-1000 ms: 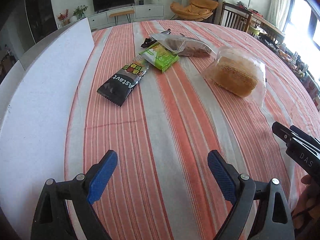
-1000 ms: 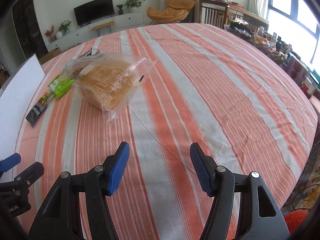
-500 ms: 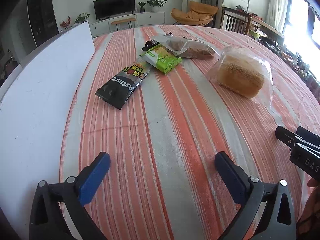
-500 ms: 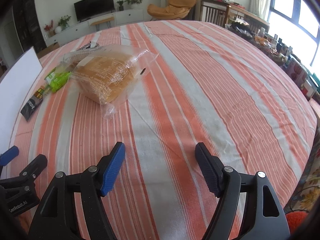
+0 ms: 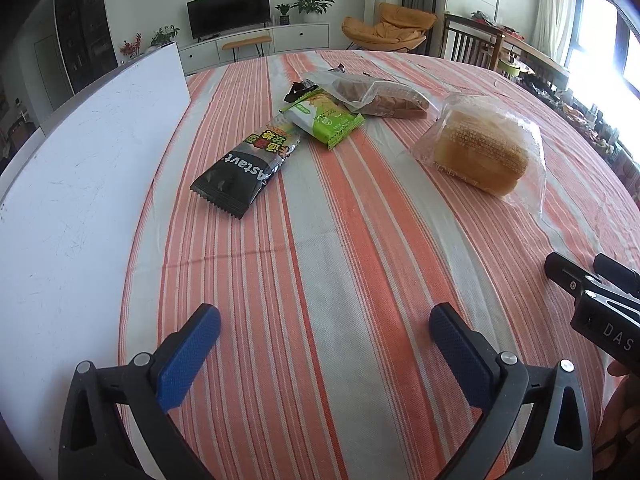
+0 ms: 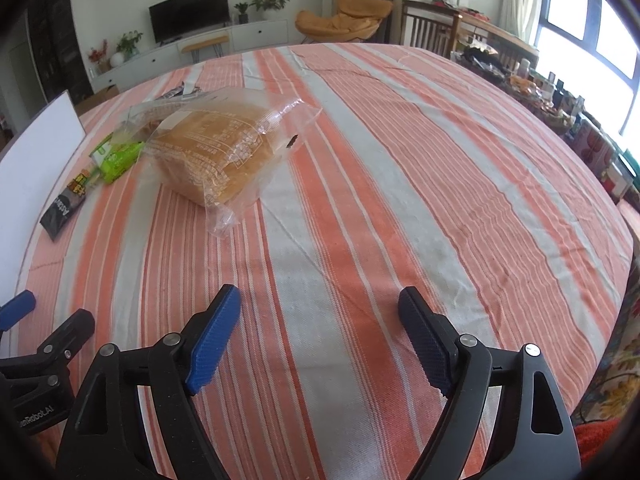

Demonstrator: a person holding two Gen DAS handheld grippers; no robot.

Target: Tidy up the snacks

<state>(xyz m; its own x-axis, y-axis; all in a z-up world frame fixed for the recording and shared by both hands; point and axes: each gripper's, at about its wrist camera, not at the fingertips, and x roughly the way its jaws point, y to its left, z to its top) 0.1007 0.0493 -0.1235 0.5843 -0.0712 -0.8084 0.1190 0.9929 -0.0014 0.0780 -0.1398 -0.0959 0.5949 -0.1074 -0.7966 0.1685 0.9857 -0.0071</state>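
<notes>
Several snacks lie on the striped tablecloth (image 5: 340, 260). A black Astavt packet (image 5: 244, 168) lies nearest, left of centre. Behind it are a green packet (image 5: 328, 120), a small dark wrapper (image 5: 300, 90) and a clear bag of brown bread (image 5: 380, 96). A bagged golden loaf (image 5: 480, 152) lies to the right; it also shows in the right wrist view (image 6: 216, 152). My left gripper (image 5: 324, 320) is open and empty above the near cloth. My right gripper (image 6: 320, 304) is open and empty, short of the loaf.
A large white board (image 5: 80, 184) lies along the table's left side. The table's right edge (image 6: 624, 248) drops off to clutter near the window. Chairs, a TV unit and an orange armchair stand beyond the far edge.
Both grippers have opened a little wider and moved slightly forward and lower toward the snacks. Nothing on the table has moved.
</notes>
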